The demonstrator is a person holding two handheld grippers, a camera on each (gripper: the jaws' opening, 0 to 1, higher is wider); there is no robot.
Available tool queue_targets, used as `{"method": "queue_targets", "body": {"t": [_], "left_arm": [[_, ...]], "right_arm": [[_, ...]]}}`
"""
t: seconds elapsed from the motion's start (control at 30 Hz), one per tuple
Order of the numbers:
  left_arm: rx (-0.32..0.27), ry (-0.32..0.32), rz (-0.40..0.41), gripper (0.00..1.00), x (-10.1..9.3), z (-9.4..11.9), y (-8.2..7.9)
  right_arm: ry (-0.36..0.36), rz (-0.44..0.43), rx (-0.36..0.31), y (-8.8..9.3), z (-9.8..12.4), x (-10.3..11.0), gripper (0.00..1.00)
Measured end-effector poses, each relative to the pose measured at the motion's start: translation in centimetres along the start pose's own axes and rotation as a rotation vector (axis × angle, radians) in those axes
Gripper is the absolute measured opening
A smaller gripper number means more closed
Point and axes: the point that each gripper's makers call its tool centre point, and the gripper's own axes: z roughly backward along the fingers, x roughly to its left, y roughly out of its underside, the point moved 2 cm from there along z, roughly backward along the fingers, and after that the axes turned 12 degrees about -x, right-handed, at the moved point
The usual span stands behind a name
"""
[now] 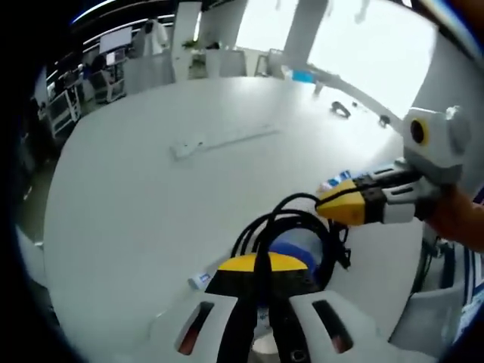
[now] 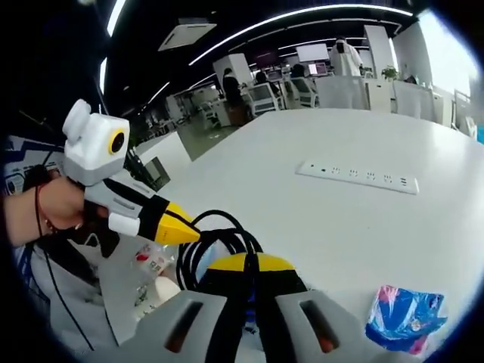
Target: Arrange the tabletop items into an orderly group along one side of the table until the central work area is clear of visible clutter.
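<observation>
Black cable coil (image 1: 291, 227) sits under both your grippers, left (image 1: 261, 291) and right (image 2: 253, 283) look closed, possibly pinching it; next, carry it toward the power strip (image 2: 357, 176).

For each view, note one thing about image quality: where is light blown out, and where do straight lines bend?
Left gripper view: windows behind the table are blown out white, and the power strip looks soft. Right gripper view: ceiling light strips curve from fisheye distortion; the power strip looks sharper.
</observation>
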Motion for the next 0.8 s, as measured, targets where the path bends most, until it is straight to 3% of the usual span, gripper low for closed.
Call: {"method": "queue_targets", "body": {"t": [0.47, 0.8], "left_arm": [[-0.018, 0.047, -0.015, 0.0, -4.2, -0.2, -1.7], [-0.014, 0.097, -0.04, 0.0, -8.0, -1.3, -2.4]], "right_arm": [[0.045, 0.002, -0.041, -1.2, 4.3, -1.4, 0.0], [0.096, -0.015, -0.068, -1.0, 8.1, -3.0, 0.0]]}}
